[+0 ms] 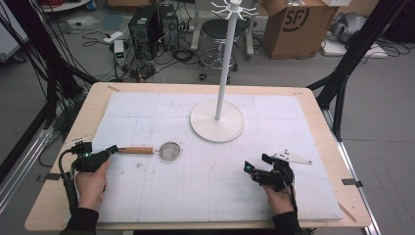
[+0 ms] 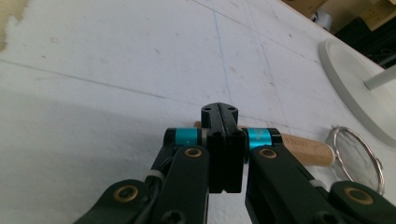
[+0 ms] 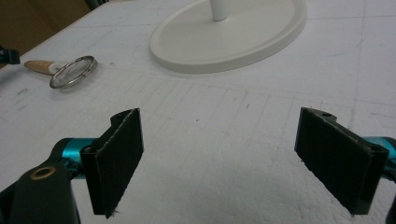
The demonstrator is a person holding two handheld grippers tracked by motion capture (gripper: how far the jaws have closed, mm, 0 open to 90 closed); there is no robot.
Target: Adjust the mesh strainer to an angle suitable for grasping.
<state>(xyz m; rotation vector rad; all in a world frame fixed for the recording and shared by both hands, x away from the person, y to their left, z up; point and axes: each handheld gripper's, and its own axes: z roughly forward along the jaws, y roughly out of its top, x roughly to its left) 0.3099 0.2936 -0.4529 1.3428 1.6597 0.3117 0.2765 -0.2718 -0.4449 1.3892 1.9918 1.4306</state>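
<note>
A small wire strainer (image 1: 170, 151) with a wooden handle (image 1: 136, 150) lies on the white mat, left of centre. My left gripper (image 1: 112, 150) is level at the handle's free end, its jaws pressed flat together. In the left gripper view the handle (image 2: 306, 149) passes just behind the left gripper (image 2: 219, 112) and the mesh ring (image 2: 357, 156) lies to the right. I cannot tell whether the tips touch the handle. My right gripper (image 1: 257, 162) rests near the front right, jaws wide apart with nothing between them (image 3: 219, 154). It faces the strainer (image 3: 74, 71) from afar.
A white stand with a round base (image 1: 217, 122) and a tall pole (image 1: 224, 63) topped with hooks stands at the back centre of the mat (image 1: 205, 191). Off the far table edge are a stool, computer boxes, cables and a cardboard box.
</note>
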